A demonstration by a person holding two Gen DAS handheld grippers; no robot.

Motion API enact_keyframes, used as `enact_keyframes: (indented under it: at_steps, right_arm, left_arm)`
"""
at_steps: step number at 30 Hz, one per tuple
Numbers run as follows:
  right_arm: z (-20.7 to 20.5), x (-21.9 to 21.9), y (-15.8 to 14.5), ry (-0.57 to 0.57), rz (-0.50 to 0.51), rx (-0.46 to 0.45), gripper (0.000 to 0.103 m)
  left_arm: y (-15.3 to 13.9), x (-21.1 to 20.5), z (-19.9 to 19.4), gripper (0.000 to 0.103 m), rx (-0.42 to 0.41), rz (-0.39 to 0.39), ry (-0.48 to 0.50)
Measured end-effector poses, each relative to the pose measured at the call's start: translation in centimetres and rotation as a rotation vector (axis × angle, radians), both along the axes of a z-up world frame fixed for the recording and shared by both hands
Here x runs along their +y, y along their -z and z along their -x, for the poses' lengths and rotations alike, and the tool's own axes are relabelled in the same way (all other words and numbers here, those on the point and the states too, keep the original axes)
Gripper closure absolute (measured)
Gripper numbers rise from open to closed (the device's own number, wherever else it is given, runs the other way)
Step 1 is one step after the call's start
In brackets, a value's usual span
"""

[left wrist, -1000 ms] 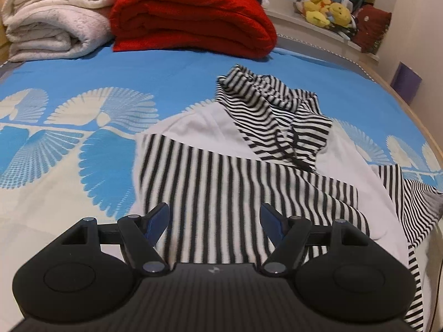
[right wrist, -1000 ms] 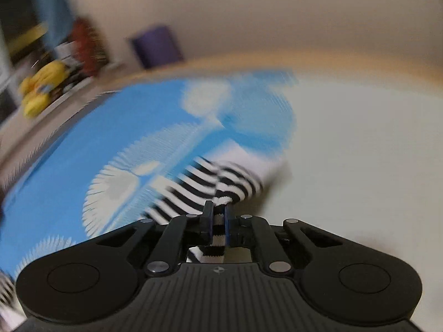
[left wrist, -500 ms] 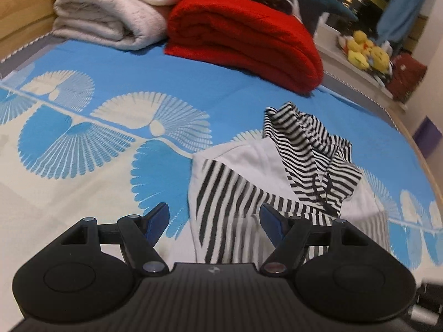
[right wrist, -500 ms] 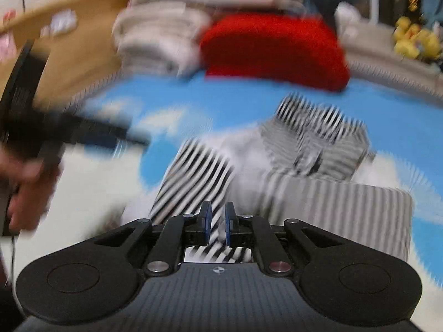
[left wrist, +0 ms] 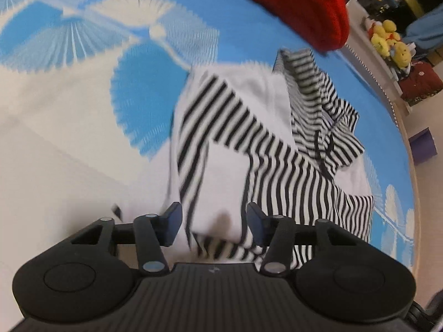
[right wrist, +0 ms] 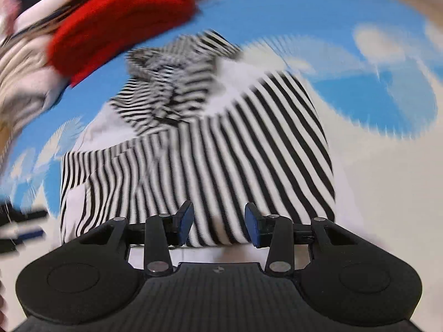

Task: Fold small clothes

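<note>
A small black-and-white striped hoodie (left wrist: 277, 149) lies on the blue and white bedspread, both sleeves folded across its white body, hood at the far end. It also shows in the right wrist view (right wrist: 221, 144). My left gripper (left wrist: 214, 225) is open and empty, low over the garment's near hem. My right gripper (right wrist: 218, 224) is open and empty, just above the near edge of the striped sleeve. Both views are motion-blurred.
A folded red blanket (left wrist: 299, 2) lies beyond the hood, also in the right wrist view (right wrist: 121, 19). Folded pale blankets (right wrist: 25, 63) sit beside it. Yellow plush toys (left wrist: 387, 41) and a purple box (left wrist: 422, 148) stand off the bed's far side.
My right gripper carried the striped sleeve across the garment, then opened and let it go. My left gripper stayed open and moved closer and lower over the hem.
</note>
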State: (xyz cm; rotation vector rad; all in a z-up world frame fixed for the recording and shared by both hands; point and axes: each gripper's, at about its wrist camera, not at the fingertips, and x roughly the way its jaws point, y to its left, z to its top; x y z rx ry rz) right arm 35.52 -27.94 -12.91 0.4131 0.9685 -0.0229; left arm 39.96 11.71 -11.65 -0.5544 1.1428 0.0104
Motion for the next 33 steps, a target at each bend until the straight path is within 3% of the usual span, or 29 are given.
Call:
enact_keyframes:
  at_steps: [5,7,10,12,14,16,20,21,22,25,26,28,31,33]
  right_arm:
    - [-0.1,-4.9,3.5,0.194,-0.107,0.143,0.061]
    - [0.0,-6.6,4.3,0.262,-0.204,0.154,0.061]
    - [0.1,-7.1,4.0,0.282,-0.234,0.161,0.061]
    - [0.3,-7.0,4.0,0.277,-0.231,0.163,0.061]
    - [0.3,-7.3,4.4,0.277,-0.242,0.165,0.061]
    - [0.4,-8.0,4.5,0.279,-0.246,0.166,0.062]
    - [0.1,-8.5,4.0,0.295,-0.229,0.163,0.063]
    - [0.1,-8.5,3.8,0.297,-0.222,0.160,0.063]
    - [0.1,-8.5,3.7,0.295,-0.214,0.157,0.063]
    - [0.0,-8.2,3.8,0.282,-0.178,0.163,0.062]
    - [0.0,-8.1,3.9,0.280,-0.164,0.165,0.063]
    - [0.0,-7.3,3.4,0.255,-0.086,0.149,0.063]
    - [-0.2,-4.7,1.4,0.141,0.086,0.047,0.062]
    - [-0.3,-3.6,0.5,0.082,0.127,-0.014,0.062]
  left_arm:
    - [2.6,-1.0,-0.2,0.047,0.088,0.067,0.001]
    - [3.5,-0.7,-0.3,0.047,0.105,0.090,-0.028]
    - [4.2,-0.5,-0.7,0.047,0.100,0.116,-0.063]
    - [4.3,-0.5,-0.9,0.060,0.086,0.106,-0.073]
    - [3.8,-0.7,-0.8,0.097,0.058,0.028,-0.093]
    - [2.2,-1.0,-0.7,0.099,-0.008,-0.035,-0.089]
    - [-2.4,-2.2,0.5,0.099,-0.233,-0.112,-0.030]
    - [-2.7,-2.4,0.7,0.099,-0.249,-0.135,-0.027]
    - [-2.4,-2.4,0.5,0.099,-0.226,-0.142,-0.033]
    - [1.9,-1.5,0.0,0.097,0.048,-0.098,-0.079]
    - [2.8,-1.2,0.0,0.097,0.095,-0.106,-0.097]
    - [2.3,-1.3,0.1,0.096,0.059,-0.147,-0.090]
    - [-0.9,-3.5,0.2,0.094,-0.114,-0.332,-0.002]
    - [-2.0,-4.8,0.5,0.093,-0.194,-0.376,0.047]
